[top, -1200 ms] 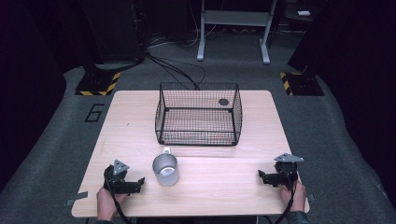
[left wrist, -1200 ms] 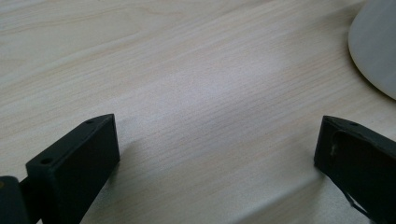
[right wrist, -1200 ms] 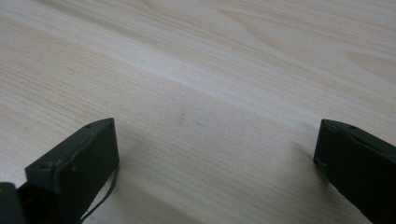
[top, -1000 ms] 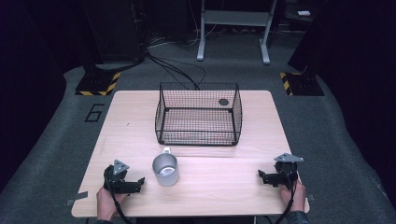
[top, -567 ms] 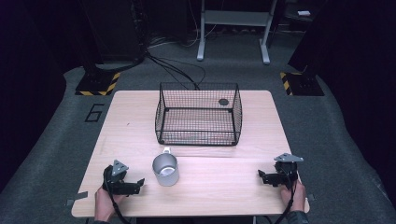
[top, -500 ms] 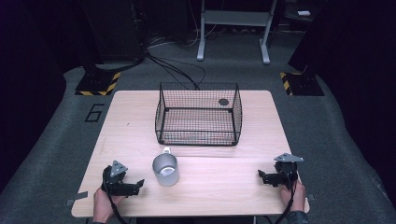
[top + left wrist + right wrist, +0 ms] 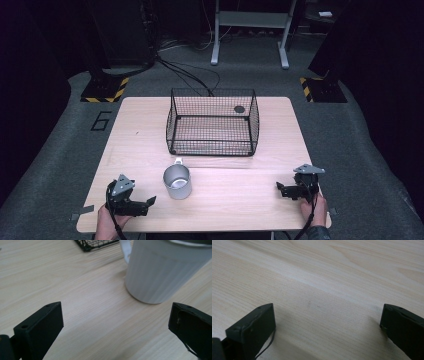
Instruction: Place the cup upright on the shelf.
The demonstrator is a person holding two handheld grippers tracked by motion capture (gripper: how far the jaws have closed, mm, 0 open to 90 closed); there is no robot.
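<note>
While I look from the high view, I see 2 containers on the wooden table (image 7: 140, 145). First is a black wire basket (image 7: 212, 122), standing upright on the far half of the table, in the middle. Through its mesh I notice a small dark round thing (image 7: 239, 109) near the far right corner; I cannot tell if it lies inside the basket or behind it. Second is a metal mug (image 7: 177, 181), upright, just in front of the basket but not touching it, with its handle turned toward the basket. I see nothing inside it.

I hold the left gripper (image 7: 145, 202) low at the near left edge, near the mug, and its jaws are spread wide with nothing between them. From the left gripper view the mug (image 7: 160, 270) stands ahead and to the right of the gap, apart from both jaws. The right gripper (image 7: 281, 189) rests at the near right edge, well apart from the mug, jaws also wide and holding nothing, only bare wood between them.

Around the table is a grey carpet floor (image 7: 60, 145) with a painted 6 (image 7: 101, 120), cables (image 7: 185, 75), a pale metal stand (image 7: 250, 30) and yellow-black striped bases (image 7: 105, 89)
</note>
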